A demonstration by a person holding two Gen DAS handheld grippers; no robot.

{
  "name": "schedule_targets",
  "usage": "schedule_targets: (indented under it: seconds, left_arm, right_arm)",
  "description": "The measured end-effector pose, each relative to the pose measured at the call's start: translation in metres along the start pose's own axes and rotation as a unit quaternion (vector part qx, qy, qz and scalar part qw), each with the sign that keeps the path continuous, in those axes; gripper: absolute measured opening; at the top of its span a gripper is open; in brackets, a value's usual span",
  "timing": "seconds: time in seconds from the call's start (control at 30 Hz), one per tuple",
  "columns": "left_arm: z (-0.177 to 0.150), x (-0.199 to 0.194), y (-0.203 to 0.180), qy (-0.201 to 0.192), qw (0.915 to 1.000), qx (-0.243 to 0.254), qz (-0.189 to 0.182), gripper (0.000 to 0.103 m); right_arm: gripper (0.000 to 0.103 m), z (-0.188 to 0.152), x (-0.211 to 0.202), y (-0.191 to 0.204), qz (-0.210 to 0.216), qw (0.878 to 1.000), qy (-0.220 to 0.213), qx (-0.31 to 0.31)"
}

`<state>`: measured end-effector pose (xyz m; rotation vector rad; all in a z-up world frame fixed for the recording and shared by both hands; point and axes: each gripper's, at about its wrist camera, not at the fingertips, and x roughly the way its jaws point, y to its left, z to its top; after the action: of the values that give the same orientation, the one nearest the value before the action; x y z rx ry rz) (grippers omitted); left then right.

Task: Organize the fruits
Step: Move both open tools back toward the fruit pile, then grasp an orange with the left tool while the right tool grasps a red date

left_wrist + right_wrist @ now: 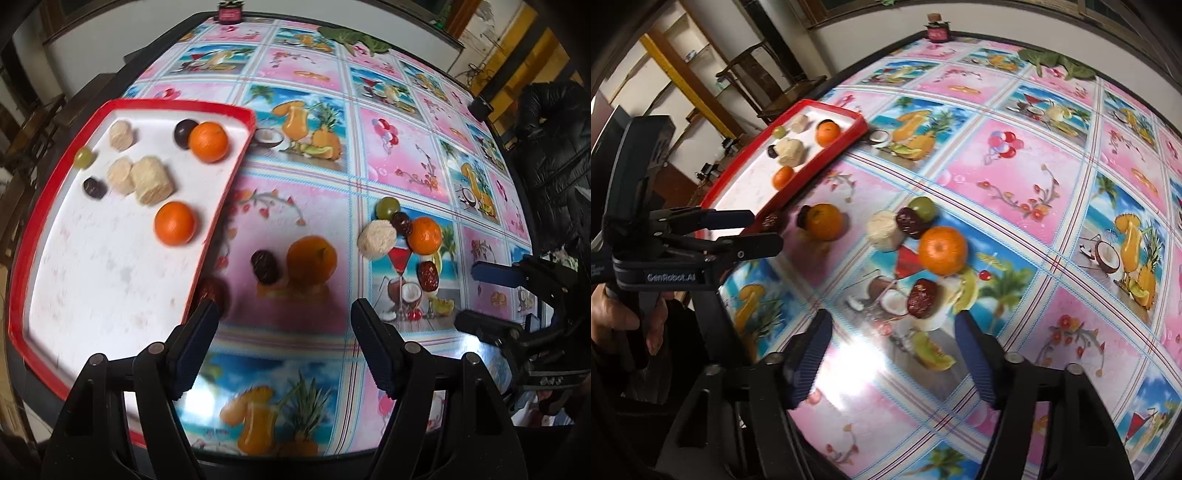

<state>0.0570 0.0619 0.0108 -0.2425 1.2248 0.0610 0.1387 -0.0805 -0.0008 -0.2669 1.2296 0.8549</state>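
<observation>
Red date lies at 12 o'clock just ahead of my right tool — nearer than my left tool; both spread, nothing pinched.

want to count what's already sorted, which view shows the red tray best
The left wrist view: the red tray fills its left side, with every piece on it distinct. In the right wrist view the tray is small and distant, and its contents crowd together.
</observation>
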Motion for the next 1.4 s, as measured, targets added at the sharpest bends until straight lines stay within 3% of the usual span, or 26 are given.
schedule_targets:
  seconds: [0.13,0.27,0.57,0.73,0.8,0.93,1.4]
  left_arm:
    - [0.010,0.008,-0.004,0.001,0.9999,0.006,-0.009,0.074]
    - [0.022,0.015,-0.004,0.000,0.9998,0.006,-0.016,0.070]
    - [0.039,0.038,-0.022,0.016,0.9989,0.034,-0.028,0.043]
    - [0.038,0.042,-0.019,0.018,0.9990,0.035,-0.020,0.041]
    - [0.035,0.040,-0.014,0.017,0.9992,0.030,-0.020,0.033]
    - [0.030,0.036,-0.013,0.018,0.9989,0.034,-0.025,0.032]
    - [0.002,0.024,-0.002,0.031,0.9990,-0.004,-0.033,0.033]
  right_arm:
    - [0.051,0.006,0.014,-0.004,-0.007,1.000,0.015,0.002]
    - [0.048,0.009,0.026,-0.008,-0.016,0.999,0.029,0.010]
    - [0.041,0.011,0.043,-0.013,-0.027,0.998,0.047,0.011]
    - [0.038,0.014,0.044,-0.011,-0.030,0.998,0.047,0.004]
    - [0.036,0.014,0.045,-0.011,-0.031,0.998,0.047,0.005]
    - [0.028,0.015,0.046,-0.011,-0.037,0.998,0.045,0.002]
    - [0.029,0.010,0.046,-0.006,-0.037,0.998,0.048,-0.004]
